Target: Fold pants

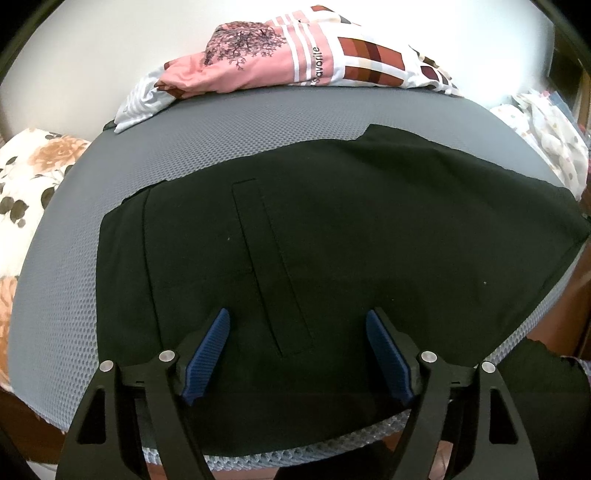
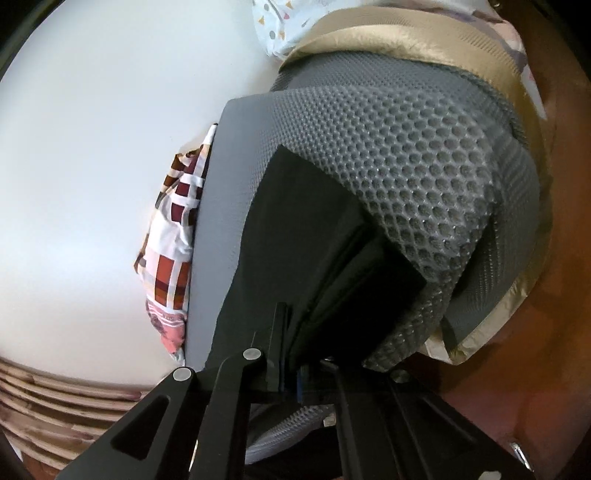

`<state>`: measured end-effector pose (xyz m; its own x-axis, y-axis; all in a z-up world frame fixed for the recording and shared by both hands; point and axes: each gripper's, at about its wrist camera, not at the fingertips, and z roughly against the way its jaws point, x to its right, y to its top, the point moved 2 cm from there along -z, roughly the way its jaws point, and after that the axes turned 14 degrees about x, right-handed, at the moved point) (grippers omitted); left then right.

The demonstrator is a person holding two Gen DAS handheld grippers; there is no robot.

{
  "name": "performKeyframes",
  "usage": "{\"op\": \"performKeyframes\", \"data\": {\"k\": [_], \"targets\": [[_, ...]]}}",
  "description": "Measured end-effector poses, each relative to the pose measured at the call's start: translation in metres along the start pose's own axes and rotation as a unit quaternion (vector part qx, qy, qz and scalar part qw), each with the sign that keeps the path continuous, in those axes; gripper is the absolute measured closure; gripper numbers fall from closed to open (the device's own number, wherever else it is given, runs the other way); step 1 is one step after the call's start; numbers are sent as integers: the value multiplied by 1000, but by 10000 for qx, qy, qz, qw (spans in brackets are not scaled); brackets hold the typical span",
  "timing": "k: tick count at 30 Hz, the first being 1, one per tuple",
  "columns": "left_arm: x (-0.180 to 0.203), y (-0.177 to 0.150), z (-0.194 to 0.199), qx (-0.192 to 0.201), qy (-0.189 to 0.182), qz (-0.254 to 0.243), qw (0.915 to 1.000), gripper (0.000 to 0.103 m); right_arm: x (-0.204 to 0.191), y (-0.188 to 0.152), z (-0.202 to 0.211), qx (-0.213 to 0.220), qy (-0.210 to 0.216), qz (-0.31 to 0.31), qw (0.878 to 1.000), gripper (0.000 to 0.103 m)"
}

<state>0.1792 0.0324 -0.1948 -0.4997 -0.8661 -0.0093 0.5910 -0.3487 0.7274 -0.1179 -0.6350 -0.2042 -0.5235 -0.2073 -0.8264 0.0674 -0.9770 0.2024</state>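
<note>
The black pants lie flat on a grey mesh mat, waistband at the left, a welt pocket facing up. My left gripper hovers open over the pocket area near the front edge, its blue pads wide apart and empty. In the right wrist view the pants show as a folded dark stack on the mat. My right gripper is shut on the pants' edge, with cloth pinched between its fingers.
A crumpled pink and plaid cloth lies at the mat's far edge, also in the right wrist view. A floral fabric is at the left, a dotted white fabric at the right. A beige cushion edge borders the mat.
</note>
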Motion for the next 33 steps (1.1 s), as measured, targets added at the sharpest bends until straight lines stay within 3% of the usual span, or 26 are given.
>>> {"op": "performKeyframes", "data": {"k": [6, 8, 11, 12, 13, 16, 19, 25, 28, 33], "targets": [[2, 1, -1, -39, -77, -87, 9999, 25, 6, 9, 0, 31, 61, -103, 9999, 101], [2, 1, -2, -50, -88, -100, 9999, 25, 13, 13, 1, 52, 258, -418, 9988, 99], [2, 1, -2, -42, -85, -114, 9999, 24, 31, 29, 24, 572, 199, -712, 9956, 97], [2, 1, -2, -35, -87, -109, 9999, 24, 36, 34, 35, 768, 132, -750, 9941, 86], [2, 0, -2, -25, -85, -107, 9999, 24, 39, 39, 45, 911, 34, -747, 9930, 85], [2, -1, -1, 15, -79, -102, 9999, 23, 44, 50, 69, 1107, -215, -531, 9922, 82], [1, -1, -2, 38, -75, -90, 9999, 22, 42, 50, 78, 1088, -92, -471, 9929, 70], [2, -1, -2, 41, -76, -95, 9999, 22, 37, 39, 64, 869, 65, -369, 9955, 66], [3, 0, -2, 58, -77, -91, 9999, 21, 35, 33, 60, 877, 99, -324, 9956, 58], [3, -1, -2, 133, -86, -82, 9998, 21, 23, 26, 53, 807, 100, -171, 9965, 58]]}}
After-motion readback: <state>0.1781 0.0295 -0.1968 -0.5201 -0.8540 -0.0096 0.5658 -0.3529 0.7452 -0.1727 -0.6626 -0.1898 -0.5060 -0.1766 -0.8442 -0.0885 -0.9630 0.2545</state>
